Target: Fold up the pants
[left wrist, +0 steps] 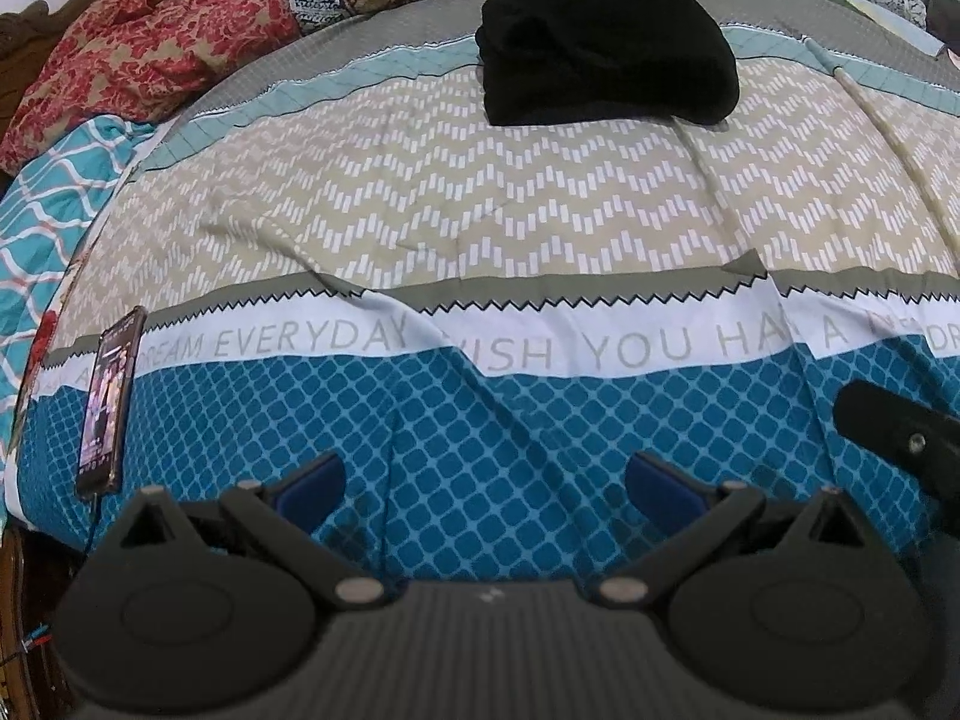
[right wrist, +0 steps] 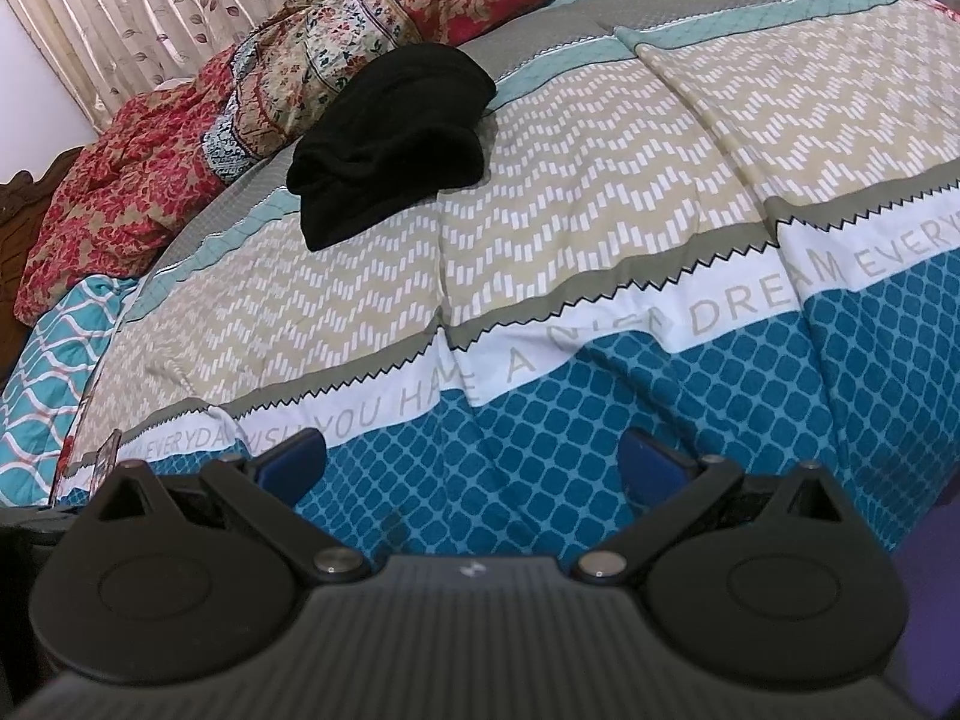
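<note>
Pants: black pants [left wrist: 606,45] lie in a thick bundle on the bed, far ahead of both tools, on the beige zigzag band of the bedspread [left wrist: 480,216]. They look folded over already, with rounded layers stacked (how neat the edges are cannot be told, the cloth being so dark).

Left tool: the left tool [left wrist: 485,483] hangs low over the blue patterned band nearest the person, its blue pads [left wrist: 312,483] spread wide with nothing between them.

Right tool: the right tool [right wrist: 474,459] sits just beside it, also spread wide and empty; part of it shows at the right edge of the left view.

Stage: judged from the bundle, the folding seems done or nearly so, with both tools well apart from the cloth.

Risk, the fold: any further pinch on one layer only could drag the top open, since soft stacked cloth slides on itself.

Risk, the bedspread: a low reach could snag a wrinkle ahead of the tools and shift the bundle.

Risk, the phone: a phone [left wrist: 111,396] with a lit screen rests to the left of the left tool, near the bed edge; a sideways sweep could knock it off.

Beyond: rumpled floral bedding [left wrist: 156,30] lies just behind the pants and could get caught in a grab.
</note>
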`<state>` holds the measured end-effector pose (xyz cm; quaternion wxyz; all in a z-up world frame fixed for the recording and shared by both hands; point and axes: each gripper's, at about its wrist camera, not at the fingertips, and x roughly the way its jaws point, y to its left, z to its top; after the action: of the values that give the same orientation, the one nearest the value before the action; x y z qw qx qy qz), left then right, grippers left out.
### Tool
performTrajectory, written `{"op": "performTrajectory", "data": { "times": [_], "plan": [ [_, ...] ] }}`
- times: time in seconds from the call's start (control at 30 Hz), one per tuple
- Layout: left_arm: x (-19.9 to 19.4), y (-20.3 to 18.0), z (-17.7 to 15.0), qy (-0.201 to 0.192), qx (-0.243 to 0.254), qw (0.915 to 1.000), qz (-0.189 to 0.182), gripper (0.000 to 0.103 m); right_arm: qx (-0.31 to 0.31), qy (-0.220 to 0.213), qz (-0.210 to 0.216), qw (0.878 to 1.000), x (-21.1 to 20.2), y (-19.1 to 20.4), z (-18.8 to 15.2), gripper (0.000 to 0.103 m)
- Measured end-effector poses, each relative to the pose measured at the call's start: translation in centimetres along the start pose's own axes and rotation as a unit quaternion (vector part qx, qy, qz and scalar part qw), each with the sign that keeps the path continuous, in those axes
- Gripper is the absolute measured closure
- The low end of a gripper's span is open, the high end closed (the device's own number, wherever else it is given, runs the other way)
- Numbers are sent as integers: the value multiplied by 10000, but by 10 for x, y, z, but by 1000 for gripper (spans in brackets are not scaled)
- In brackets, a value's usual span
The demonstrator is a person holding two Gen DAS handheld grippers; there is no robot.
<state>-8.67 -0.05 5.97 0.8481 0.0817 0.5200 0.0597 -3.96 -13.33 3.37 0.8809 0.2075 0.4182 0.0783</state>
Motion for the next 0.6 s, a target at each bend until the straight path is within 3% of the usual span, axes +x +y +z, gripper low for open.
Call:
{"op": "performTrajectory", "data": {
  "times": [0.33,0.6],
  "plan": [
    [-11,7,5,-418,41,9979,489,0,-144,-243,30,9996,-9,6,5,0],
    [-8,6,5,-234,2,9997,75,0,-119,-440,32,9990,-18,6,12,0]
  ]
}}
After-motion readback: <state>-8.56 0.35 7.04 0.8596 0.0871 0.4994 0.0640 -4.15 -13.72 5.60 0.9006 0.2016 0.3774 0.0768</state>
